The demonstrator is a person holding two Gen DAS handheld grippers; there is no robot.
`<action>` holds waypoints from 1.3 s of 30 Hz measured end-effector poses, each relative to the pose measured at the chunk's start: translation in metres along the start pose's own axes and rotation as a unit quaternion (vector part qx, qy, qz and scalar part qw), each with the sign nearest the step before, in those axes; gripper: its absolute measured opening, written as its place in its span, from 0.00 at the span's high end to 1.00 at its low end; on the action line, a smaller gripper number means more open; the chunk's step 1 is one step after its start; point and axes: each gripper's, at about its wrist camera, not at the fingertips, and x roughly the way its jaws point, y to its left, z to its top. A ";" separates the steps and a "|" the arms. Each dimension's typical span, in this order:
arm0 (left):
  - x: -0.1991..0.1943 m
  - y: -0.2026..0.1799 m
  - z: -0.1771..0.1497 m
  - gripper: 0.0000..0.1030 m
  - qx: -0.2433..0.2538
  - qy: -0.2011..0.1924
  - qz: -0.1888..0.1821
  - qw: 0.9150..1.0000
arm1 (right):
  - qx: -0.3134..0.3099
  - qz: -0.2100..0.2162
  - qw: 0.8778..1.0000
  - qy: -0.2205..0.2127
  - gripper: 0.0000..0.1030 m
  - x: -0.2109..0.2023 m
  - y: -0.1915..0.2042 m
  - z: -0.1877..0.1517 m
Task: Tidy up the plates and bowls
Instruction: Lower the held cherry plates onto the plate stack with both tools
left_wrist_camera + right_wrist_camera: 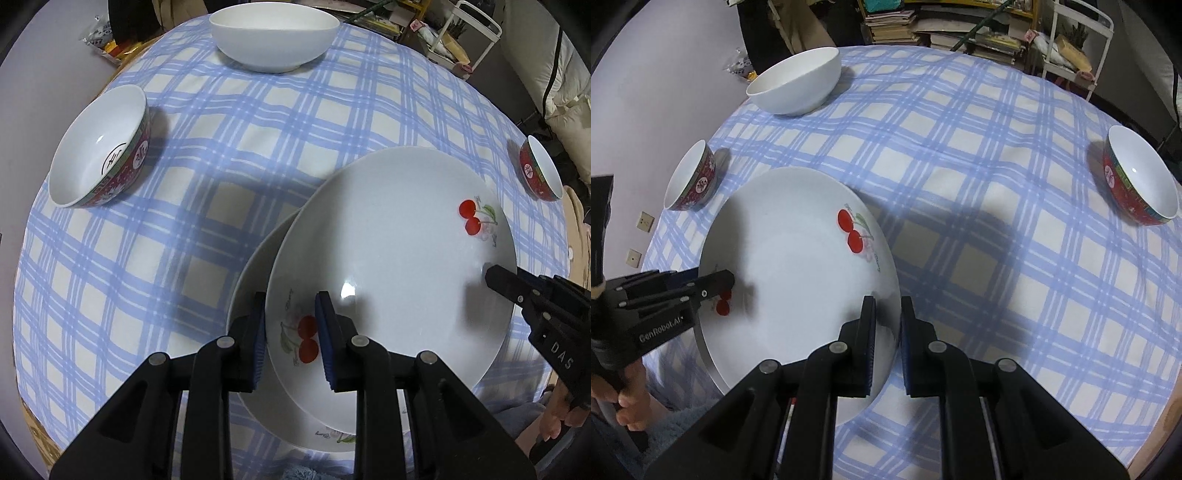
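A white cherry-print plate [399, 258] is held tilted above a second cherry plate [255, 280] that lies on the checked tablecloth. My left gripper [291, 325] is shut on the upper plate's left rim. My right gripper [888, 332] is shut on its right rim and shows at the right of the left wrist view [495, 277]. The upper plate [798, 266] also shows in the right wrist view, with the left gripper [727, 280] on its edge. A plain white bowl [275, 35] stands at the far side. Two red patterned bowls stand at the left [99, 147] and right [541, 170].
The round table wears a blue and white checked cloth [979, 184]. Stacked books [905, 26] and a white metal rack [1078, 40] stand behind the table. A blue fuzzy cloth [299, 472] lies at the near edge.
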 end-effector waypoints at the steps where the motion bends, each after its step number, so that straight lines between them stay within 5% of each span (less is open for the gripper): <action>1: 0.000 0.000 -0.001 0.76 -0.001 0.001 0.000 1.000 | -0.002 0.000 1.000 0.000 0.87 0.000 0.000 -0.001; 19: 0.000 -0.003 -0.012 0.77 0.015 0.011 0.026 0.999 | -0.017 -0.004 1.000 -0.015 0.87 -0.004 0.005 -0.016; 39: -0.025 0.004 -0.024 0.77 0.017 -0.024 0.067 0.997 | -0.009 0.012 1.000 -0.026 0.87 -0.008 0.004 -0.017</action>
